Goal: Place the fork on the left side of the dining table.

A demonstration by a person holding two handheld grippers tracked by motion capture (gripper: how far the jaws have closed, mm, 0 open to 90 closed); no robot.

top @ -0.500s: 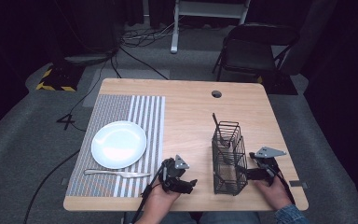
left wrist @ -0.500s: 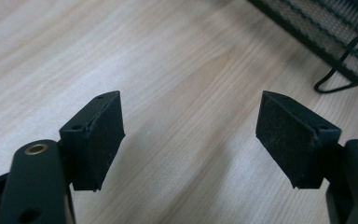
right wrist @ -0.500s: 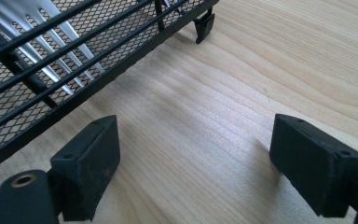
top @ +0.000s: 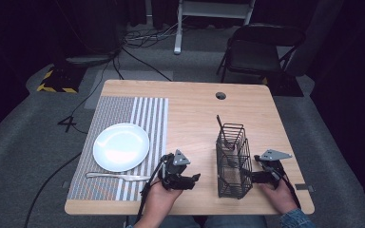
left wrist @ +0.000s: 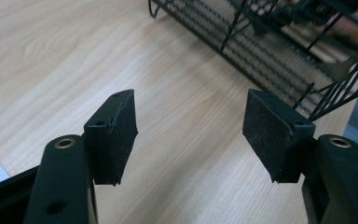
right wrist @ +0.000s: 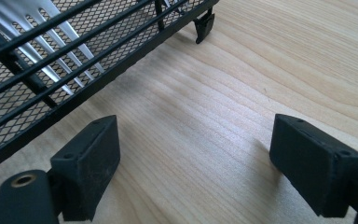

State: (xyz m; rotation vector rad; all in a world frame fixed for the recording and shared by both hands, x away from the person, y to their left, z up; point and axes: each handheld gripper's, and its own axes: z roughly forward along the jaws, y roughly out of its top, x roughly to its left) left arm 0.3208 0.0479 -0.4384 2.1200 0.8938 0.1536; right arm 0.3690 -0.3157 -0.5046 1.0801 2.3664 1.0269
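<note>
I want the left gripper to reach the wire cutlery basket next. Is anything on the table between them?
Nothing visible. The left gripper, jaws open and empty, faces the wire cutlery basket across bare wooden table. The knife and plate lie on its other side.

Wire mesh (right wrist: 23, 100) partly hides the fork (right wrist: 51, 32), cropped above.

The wooden tabletop (top: 190, 109) carries a striped placemat (top: 147, 114) on the far side of the left tool (top: 196, 178) from the right tool (top: 247, 176), and a black wire basket (top: 232, 159) standing between the two tools.
</note>
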